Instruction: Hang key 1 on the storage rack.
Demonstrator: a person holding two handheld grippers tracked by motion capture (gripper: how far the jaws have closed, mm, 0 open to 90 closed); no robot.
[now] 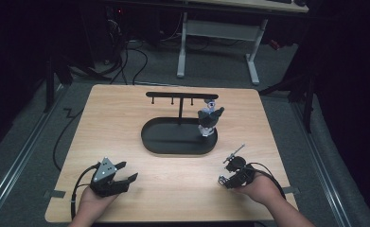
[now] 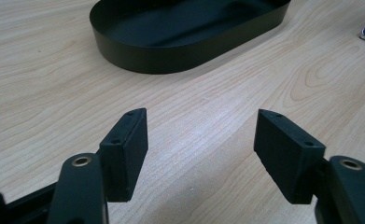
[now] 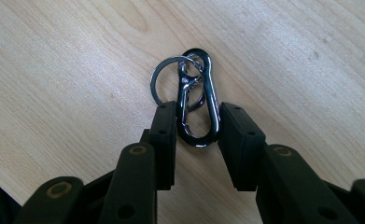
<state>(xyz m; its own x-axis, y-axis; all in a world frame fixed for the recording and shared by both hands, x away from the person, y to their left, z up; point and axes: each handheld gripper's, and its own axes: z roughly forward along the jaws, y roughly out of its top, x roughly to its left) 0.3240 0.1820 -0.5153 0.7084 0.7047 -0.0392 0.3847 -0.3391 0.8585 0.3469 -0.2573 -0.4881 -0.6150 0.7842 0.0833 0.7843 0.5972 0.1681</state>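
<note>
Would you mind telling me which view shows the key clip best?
The right gripper view: the key clip lies on the wood, large and sharp, between the right gripper and its jaws. In the high view it is hard to make out. The left gripper view does not help.

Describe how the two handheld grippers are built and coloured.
Both are black. The left gripper carries a grey three-cornered plate and trails a black cable; its blocky fingers show screw holes and brass-coloured pivot rivets. The right gripper also trails a black cable, with similar rivets.
</note>
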